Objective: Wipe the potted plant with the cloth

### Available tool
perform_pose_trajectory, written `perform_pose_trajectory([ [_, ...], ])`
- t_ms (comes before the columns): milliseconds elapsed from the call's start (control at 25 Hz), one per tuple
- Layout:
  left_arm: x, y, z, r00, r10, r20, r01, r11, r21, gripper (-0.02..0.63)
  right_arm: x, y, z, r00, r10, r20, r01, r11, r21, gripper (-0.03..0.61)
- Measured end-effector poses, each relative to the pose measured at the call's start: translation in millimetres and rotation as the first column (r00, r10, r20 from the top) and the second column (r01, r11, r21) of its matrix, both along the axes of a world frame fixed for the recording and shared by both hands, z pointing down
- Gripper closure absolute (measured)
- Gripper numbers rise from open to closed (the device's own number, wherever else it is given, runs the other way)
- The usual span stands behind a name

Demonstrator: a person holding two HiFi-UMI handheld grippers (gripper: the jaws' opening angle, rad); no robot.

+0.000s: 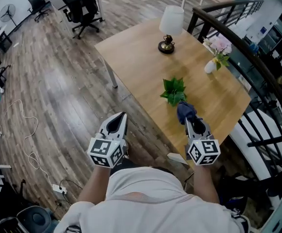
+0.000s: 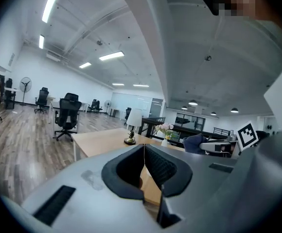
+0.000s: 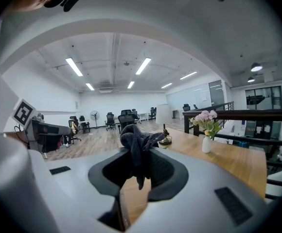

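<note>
The small green potted plant (image 1: pixel 174 90) stands on the wooden table (image 1: pixel 136 62) near its front edge. Just short of it is my right gripper (image 1: pixel 191 122), shut on a dark blue cloth (image 1: pixel 185 110) that bunches out past the jaw tips, almost at the leaves. In the right gripper view the cloth (image 3: pixel 137 147) hangs between the closed jaws of the right gripper (image 3: pixel 140 155) and hides the plant. My left gripper (image 1: pixel 117 119) is held over the floor to the left of the table, shut and empty. In its own view the left gripper (image 2: pixel 144 148) has its jaws together.
A table lamp (image 1: pixel 170 25) stands at the table's far end and a white vase of pink flowers (image 1: pixel 218 52) at its right side. A dark railing (image 1: pixel 248 47) runs along the right. Office chairs (image 1: pixel 82 6) stand on the wooden floor beyond.
</note>
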State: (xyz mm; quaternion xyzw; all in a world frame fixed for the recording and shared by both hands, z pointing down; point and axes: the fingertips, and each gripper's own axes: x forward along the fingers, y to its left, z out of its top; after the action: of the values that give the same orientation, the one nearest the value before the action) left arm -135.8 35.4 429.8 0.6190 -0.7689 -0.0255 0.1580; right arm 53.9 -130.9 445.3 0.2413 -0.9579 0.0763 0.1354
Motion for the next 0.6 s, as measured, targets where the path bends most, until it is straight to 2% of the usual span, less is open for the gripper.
perform_pose_trajectory([
  [160, -45, -36, 7, 0.996, 0.088, -0.027, -0.088, 0.996, -0.002, 0.597, -31, -20, 0, 0.996, 0.085, -0.027, -0.085, 0.996, 0.018, 0.448],
  [360, -100, -67, 6, 0.978, 0.206, -0.033, -0.206, 0.978, -0.009, 0.597, -72, -32, -8, 0.979, 0.204, -0.030, -0.203, 0.979, 0.025, 0.448],
  [600, -126, -109, 3, 0.936, 0.351, -0.021, -0.351, 0.936, -0.004, 0.597, -78, -35, -9, 0.937, 0.348, -0.030, -0.348, 0.937, 0.031, 0.448],
])
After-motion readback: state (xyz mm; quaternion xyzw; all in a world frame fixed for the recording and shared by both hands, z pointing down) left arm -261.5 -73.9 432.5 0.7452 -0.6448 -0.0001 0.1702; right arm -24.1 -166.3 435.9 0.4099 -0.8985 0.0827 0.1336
